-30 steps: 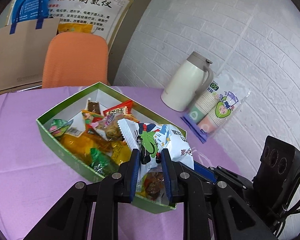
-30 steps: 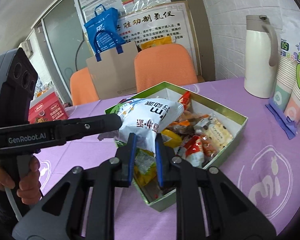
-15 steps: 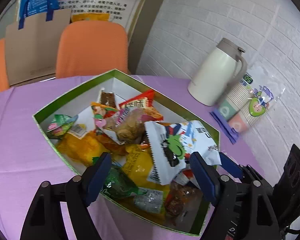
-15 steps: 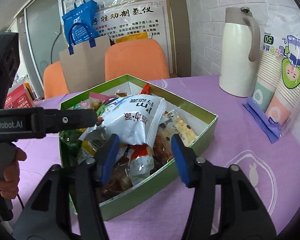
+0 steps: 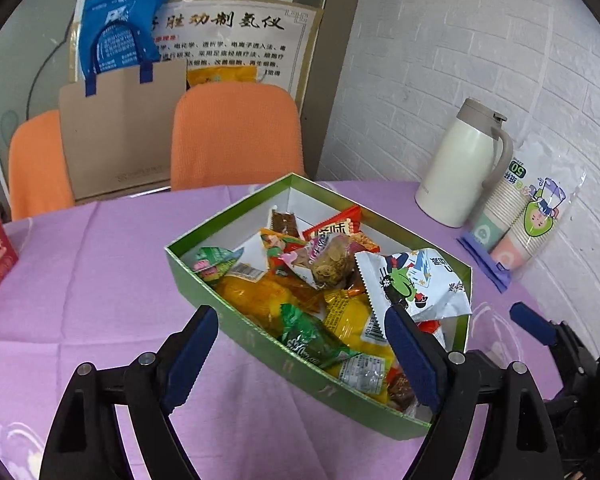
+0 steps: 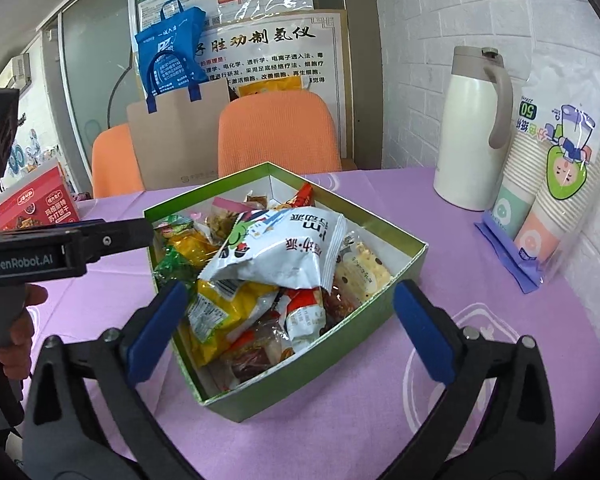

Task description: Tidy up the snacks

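Left wrist view shows the left hand-held gripper (image 5: 300, 356) released, its jaws spread wide and holding nothing, poised over the near wall of the green box (image 5: 204, 276) on the purple table (image 5: 80, 272). The right hand-held gripper (image 6: 288, 328) is likewise released and empty. A white snack bag (image 6: 280, 252) lies loose on top of the heap of packets, toward 3 o'clock in the box from the left wrist, and rides above the rim. My judgement: the heaped, slippery packets could spill over the wall if a finger nudges the pile, and pushing the light box toward 1 o'clock could knock the white thermos jug (image 6: 472, 132) or the sleeve of paper cups (image 6: 556, 184), marked "50". "GenRobot.AI" is readable on the left tool's body; the poster's Chinese heading is only partly legible.
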Available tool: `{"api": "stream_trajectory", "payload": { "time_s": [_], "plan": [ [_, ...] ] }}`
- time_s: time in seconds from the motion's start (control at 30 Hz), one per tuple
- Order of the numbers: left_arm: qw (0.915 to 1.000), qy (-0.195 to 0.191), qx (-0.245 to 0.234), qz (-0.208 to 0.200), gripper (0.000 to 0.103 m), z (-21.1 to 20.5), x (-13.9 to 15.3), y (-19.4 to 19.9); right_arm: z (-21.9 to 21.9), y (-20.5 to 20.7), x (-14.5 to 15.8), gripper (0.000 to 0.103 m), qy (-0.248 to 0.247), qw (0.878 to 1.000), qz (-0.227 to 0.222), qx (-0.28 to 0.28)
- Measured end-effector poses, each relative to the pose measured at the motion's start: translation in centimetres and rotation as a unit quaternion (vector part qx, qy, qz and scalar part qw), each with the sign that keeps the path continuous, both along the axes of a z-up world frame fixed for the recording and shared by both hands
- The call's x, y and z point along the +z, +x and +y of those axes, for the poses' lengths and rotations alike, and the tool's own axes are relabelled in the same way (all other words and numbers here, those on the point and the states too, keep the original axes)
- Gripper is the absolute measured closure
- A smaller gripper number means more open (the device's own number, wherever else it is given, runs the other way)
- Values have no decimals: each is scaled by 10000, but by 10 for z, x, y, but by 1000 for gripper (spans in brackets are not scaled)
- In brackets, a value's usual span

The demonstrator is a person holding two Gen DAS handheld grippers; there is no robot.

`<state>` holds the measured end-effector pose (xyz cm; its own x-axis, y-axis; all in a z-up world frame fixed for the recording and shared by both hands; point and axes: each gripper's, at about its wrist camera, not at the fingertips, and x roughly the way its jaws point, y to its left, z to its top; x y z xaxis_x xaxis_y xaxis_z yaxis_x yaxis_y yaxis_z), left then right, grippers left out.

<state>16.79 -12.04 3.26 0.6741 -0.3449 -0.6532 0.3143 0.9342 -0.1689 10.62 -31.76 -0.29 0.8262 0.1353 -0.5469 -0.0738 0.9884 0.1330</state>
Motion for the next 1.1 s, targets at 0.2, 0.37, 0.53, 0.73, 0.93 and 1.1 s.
{"api": "stream_trajectory", "payload": {
  "time_s": [0.2, 0.37, 0.53, 0.73, 0.93, 1.1],
  "plan": [
    [10000, -6, 17, 10, 3, 18, 1, -38, 11, -37, 15, 1, -400, 9991, 22, -100],
    [9997, 227, 60, -61, 2, 25, -2, -74, 15, -69, 17, 1, -514, 9984, 116, -215],
    [9990, 374, 222, -121, 2, 34, -8, -104, 19, -93, 13, 1, -559, 9975, 214, -382],
    [9977, 534, 398, -137, 2, 41, -18, -130, 23, -115, 2, 1, -565, 9968, 341, -454],
    [9970, 636, 413, -136, 2, 42, -25, -145, 29, -122, -9, 1, -557, 9965, 463, -413],
    [9970, 625, 421, -165, 2, 44, -24, -150, 30, -125, -12, 1, -557, 9964, 482, -424]
  ]
}}
